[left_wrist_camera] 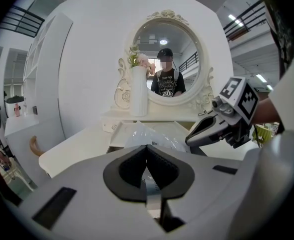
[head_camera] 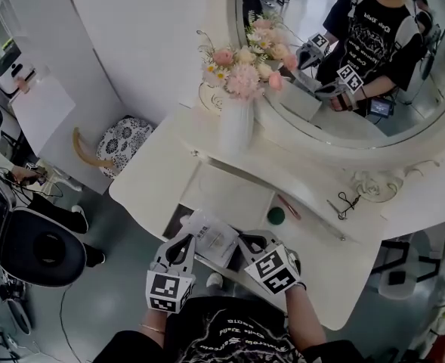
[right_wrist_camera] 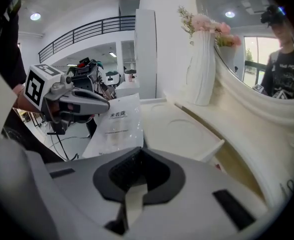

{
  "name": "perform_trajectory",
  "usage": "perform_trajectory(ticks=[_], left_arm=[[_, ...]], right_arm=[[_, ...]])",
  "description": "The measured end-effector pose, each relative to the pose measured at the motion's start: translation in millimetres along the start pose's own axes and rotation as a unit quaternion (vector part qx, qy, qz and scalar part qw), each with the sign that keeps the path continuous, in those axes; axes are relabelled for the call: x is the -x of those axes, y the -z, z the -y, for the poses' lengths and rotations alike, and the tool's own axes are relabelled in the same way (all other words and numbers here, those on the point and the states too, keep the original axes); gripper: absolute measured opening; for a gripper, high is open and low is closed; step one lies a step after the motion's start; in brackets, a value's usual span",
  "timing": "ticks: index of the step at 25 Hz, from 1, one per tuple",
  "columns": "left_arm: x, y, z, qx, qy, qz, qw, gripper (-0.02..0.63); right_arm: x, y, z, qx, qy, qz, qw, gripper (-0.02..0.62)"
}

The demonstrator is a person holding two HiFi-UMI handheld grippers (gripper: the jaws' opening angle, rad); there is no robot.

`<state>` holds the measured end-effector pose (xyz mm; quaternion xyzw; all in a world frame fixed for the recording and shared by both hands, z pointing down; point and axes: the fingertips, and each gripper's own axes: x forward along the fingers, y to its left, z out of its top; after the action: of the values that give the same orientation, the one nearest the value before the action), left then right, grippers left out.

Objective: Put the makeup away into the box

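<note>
A clear plastic makeup packet (head_camera: 211, 237) with white print hangs over the front of the white dressing table (head_camera: 150, 174), between my two grippers. My left gripper (head_camera: 186, 240) is shut on its left edge; in the left gripper view the packet (left_wrist_camera: 154, 135) runs forward out of the closed jaws. My right gripper (head_camera: 246, 242) is shut at the packet's right corner; in the right gripper view the packet (right_wrist_camera: 114, 126) meets the jaw tips. Just beyond lies the open white box (head_camera: 233, 193) sunk in the table top. A green round piece (head_camera: 276, 215) and a pink stick (head_camera: 288, 207) lie in it.
A white vase of pink flowers (head_camera: 236, 123) stands at the back of the table below the oval mirror (head_camera: 343, 119). A metal eyelash curler (head_camera: 345, 203) lies on the right ledge. A patterned stool (head_camera: 124, 144) and a black chair (head_camera: 44, 248) stand to the left.
</note>
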<state>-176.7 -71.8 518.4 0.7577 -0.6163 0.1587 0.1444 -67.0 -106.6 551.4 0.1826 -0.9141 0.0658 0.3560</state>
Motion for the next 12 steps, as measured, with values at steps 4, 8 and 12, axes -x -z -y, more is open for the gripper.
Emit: perform_trajectory(ticks=[4,8,12], left_arm=[[-1.9,-0.5,-0.5,-0.003,0.006,-0.001,1.0000,0.015],[-3.4,1.0,-0.6,-0.002,0.010,-0.003,0.9999,0.015],[-4.8,1.2,-0.9,0.001,0.015,-0.001,0.9999,0.015]], right_arm=[[-1.4,-1.4,-2.5,0.039,0.016,-0.011,0.999,0.011],[-5.4,-2.0,-6.3,0.085,0.026,-0.023,0.996,0.012],[-10.2,-5.4,-5.8,0.094,0.031,-0.034,0.995,0.012]])
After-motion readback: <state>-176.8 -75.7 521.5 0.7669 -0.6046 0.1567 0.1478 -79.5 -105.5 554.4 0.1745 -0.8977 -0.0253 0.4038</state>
